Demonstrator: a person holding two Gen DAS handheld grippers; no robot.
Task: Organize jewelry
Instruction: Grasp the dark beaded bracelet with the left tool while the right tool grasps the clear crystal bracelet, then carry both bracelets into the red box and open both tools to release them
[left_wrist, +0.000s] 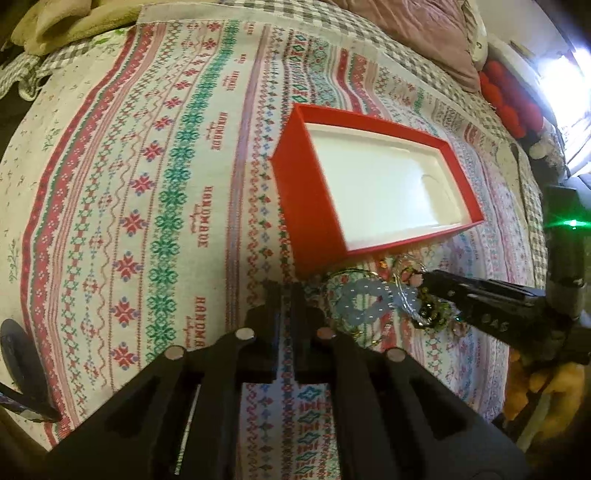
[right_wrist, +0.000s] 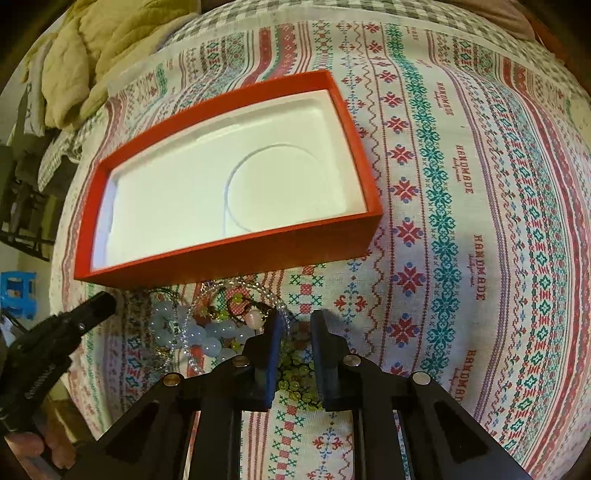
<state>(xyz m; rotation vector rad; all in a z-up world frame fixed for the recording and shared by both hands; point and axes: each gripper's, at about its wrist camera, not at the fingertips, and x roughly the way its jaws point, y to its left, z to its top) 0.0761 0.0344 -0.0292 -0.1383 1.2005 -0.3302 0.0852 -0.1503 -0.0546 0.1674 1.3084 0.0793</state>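
Observation:
A red box (left_wrist: 314, 218) with an empty white liner (left_wrist: 384, 184) lies open on the patterned cloth; it also shows in the right wrist view (right_wrist: 236, 254). A tangled pile of jewelry lies just in front of it: pale blue bead bracelets (left_wrist: 364, 299) (right_wrist: 207, 338), a clear bead string (right_wrist: 258, 290) and yellow-green beads (left_wrist: 434, 314) (right_wrist: 295, 384). My left gripper (left_wrist: 286, 295) is shut and empty, left of the pile. My right gripper (right_wrist: 295, 321) is open, its fingers straddling the yellow-green beads; it shows in the left wrist view (left_wrist: 424, 280) at the pile's right.
The patterned cloth (left_wrist: 166, 184) covers a bed. A beige blanket (right_wrist: 110, 48) is bunched at the far left, a mauve pillow (left_wrist: 417, 33) and red pom-poms (left_wrist: 506, 96) at the far right. A blue stool (right_wrist: 18, 291) stands beside the bed.

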